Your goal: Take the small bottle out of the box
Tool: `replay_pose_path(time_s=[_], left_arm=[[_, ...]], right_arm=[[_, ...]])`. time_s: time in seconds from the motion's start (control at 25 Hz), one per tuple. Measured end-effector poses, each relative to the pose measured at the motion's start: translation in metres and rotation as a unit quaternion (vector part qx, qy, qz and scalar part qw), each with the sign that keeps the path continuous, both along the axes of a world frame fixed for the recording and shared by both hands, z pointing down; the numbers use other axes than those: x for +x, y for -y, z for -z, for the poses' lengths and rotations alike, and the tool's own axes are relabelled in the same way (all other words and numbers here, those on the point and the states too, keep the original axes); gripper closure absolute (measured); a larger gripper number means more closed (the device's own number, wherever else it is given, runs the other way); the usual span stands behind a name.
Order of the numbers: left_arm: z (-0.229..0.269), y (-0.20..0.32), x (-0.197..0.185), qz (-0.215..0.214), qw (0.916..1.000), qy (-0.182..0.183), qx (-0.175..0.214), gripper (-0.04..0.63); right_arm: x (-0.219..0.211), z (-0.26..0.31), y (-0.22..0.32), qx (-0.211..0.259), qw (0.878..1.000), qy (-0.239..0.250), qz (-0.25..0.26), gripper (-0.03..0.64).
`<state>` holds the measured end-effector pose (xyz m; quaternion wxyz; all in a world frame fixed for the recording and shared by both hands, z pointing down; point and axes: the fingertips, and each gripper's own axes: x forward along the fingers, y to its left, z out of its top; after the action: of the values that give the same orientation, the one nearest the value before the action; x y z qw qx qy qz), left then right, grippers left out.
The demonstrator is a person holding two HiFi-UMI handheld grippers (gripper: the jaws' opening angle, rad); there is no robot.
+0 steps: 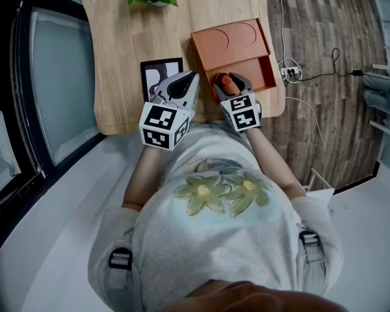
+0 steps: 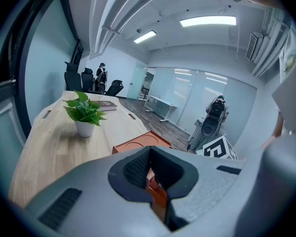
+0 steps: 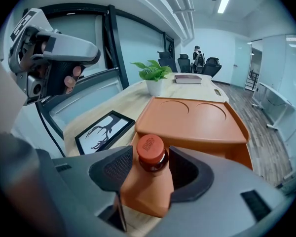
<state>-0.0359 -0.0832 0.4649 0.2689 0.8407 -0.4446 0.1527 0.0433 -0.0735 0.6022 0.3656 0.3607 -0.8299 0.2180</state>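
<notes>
Frame left of box

Office meeting room, long wooden desk, black office chairs at its far end, glass partition walls, strip ceiling lights

You wear a pale grey T-shirt printed with two green-and-yellow flowers. Black buckles sit at both sleeves. Your left gripper and right gripper have grey shells. Their fingers are lined with dark ribbed padding. Each carries a black-and-white marker cube.
</notes>
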Motion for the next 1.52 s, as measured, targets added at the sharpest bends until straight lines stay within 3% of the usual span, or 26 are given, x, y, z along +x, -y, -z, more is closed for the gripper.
replay_pose_path(time_s=[1.52], left_arm=[[-0.005, -0.002, 0.001, -0.009, 1.0, 0.001, -0.004, 0.588]], right_arm=[[0.0, -0.024, 0.004, -0.011, 1.0, -0.025, -0.006, 0.405]])
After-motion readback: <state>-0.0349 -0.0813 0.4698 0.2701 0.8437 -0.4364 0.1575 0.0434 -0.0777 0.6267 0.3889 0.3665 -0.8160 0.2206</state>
